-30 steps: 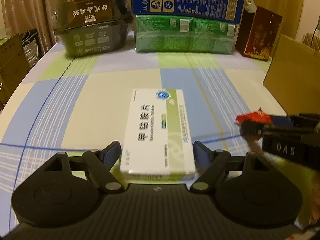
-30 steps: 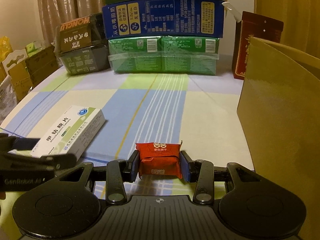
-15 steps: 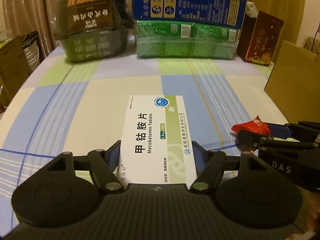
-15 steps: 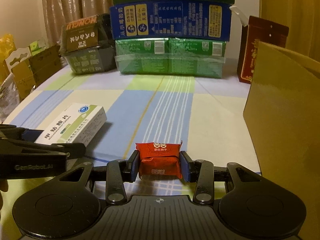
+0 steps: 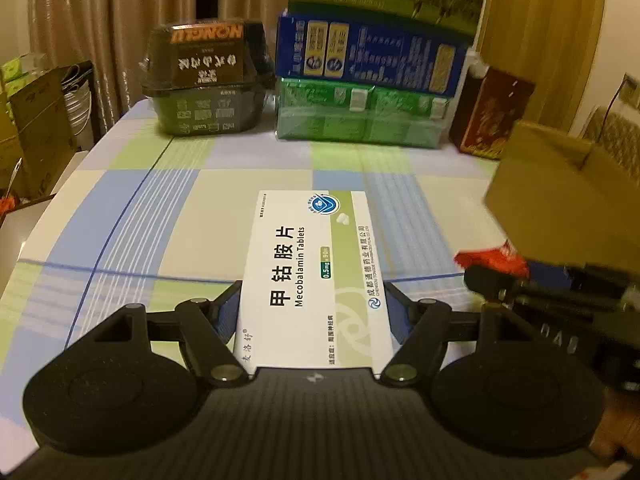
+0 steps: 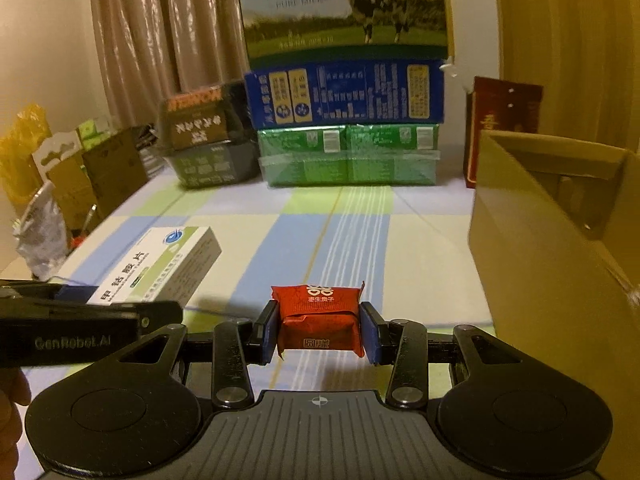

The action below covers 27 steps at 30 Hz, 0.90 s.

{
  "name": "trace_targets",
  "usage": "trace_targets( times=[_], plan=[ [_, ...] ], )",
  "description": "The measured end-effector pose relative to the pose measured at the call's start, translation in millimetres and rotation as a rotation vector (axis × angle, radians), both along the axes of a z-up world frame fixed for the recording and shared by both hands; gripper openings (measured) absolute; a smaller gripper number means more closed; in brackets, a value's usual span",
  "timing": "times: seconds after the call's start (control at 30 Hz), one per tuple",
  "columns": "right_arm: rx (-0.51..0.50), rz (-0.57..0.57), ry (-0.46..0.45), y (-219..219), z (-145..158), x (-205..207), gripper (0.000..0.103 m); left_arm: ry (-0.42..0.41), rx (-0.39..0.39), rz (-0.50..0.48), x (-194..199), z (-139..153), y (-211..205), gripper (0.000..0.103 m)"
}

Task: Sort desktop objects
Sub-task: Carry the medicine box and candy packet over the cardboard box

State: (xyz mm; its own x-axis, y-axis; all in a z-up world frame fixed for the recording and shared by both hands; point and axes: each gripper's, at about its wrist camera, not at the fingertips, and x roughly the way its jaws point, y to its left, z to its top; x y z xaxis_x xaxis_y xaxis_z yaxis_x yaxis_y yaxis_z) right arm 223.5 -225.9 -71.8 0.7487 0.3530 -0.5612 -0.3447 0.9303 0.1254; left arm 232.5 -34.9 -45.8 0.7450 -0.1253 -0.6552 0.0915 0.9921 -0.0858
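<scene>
Fingers (image 5: pixel 228 312) of the left gripper (image 5: pixel 312 308) are clamped on the long sides of the tablet box (image 5: pixel 316 276), which is held at lower centre of the left view, seemingly clear of the table (image 5: pixel 200 208). Thin, light card is judged likely here; the walls could dent under pressure, so hold is best kept low on the long edges. Further right, the right gripper (image 6: pixel 319 330) is clenched on a red packet (image 6: pixel 320 318), gripped at both ends, low in the centre of the right view. Soft, light contents are supposed, and the wrapper looks slick. An open carton (image 6: pixel 560 248) is seen at the right edge, near the packet.
</scene>
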Motion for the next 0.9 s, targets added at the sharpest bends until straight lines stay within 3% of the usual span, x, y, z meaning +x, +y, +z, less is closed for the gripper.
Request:
trace_targets(
  times=[0.3,0.57,0.9],
  plan=[
    [0.004,-0.031,-0.038,-35,38,-84,0.039,-0.029,-0.058,0.001,-78,37,-21,0.067],
    [0.03,-0.089,-0.034,-74,77,-139,0.039,-0.063,-0.051,-0.044,-140,73,-50,0.067],
    [-0.014,-0.165,-0.012,-128,95,-197,0.039,-0.041,-0.06,-0.163,-196,81,-105,0.067]
  ],
)
